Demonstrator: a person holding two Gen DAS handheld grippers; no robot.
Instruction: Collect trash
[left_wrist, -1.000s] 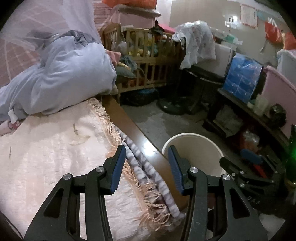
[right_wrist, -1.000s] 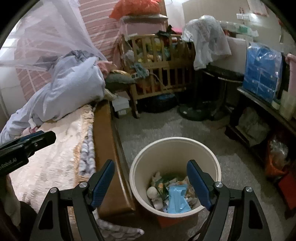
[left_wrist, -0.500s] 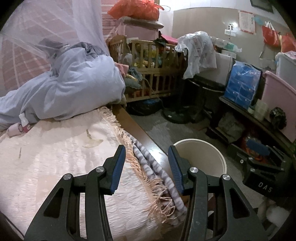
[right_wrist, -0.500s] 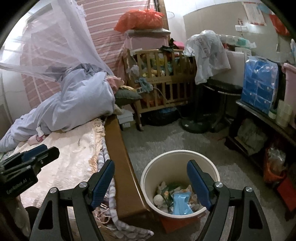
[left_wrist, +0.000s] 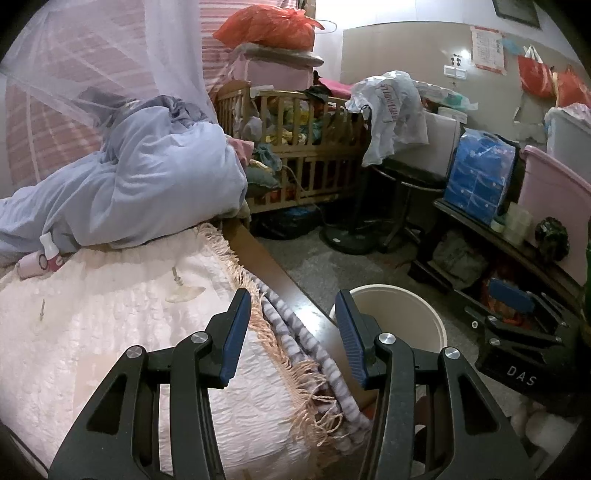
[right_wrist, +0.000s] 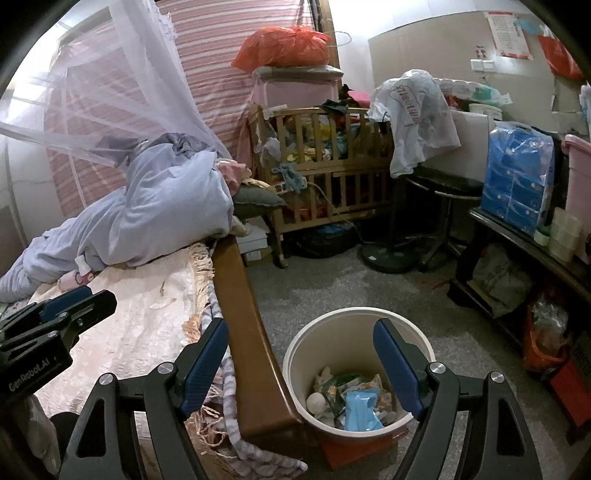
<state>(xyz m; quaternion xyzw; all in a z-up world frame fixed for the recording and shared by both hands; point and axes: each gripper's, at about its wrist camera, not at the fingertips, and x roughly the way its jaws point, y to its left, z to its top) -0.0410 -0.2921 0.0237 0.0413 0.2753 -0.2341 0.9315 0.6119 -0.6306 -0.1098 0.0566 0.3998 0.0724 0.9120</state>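
Observation:
A cream trash bucket (right_wrist: 295, 354) stands on the floor beside the bed; it holds several wrappers, a blue packet (right_wrist: 360, 406) and a white ball. It also shows in the left wrist view (left_wrist: 424, 314). My right gripper (right_wrist: 301, 328) is open and empty, above and just left of the bucket. My left gripper (left_wrist: 291, 299) is open and empty over the bed's fringed edge; it also shows in the right wrist view (right_wrist: 74, 306). A small clear scrap (left_wrist: 184, 293) and a thin stick (left_wrist: 42, 308) lie on the pink bedspread (left_wrist: 92, 332).
A lilac duvet (left_wrist: 147, 184) is heaped at the bed's head, with a small pink bottle (left_wrist: 50, 254) beside it. The wooden bed rail (right_wrist: 236, 314) runs between bed and bucket. A wooden crib (right_wrist: 325, 177), fan base (right_wrist: 391, 254) and low shelf (right_wrist: 517, 258) ring the grey floor.
Both grippers have pulled back and lifted; the bucket looks smaller and lower in both views, and more of the bed and room shows. Both stay open and empty.

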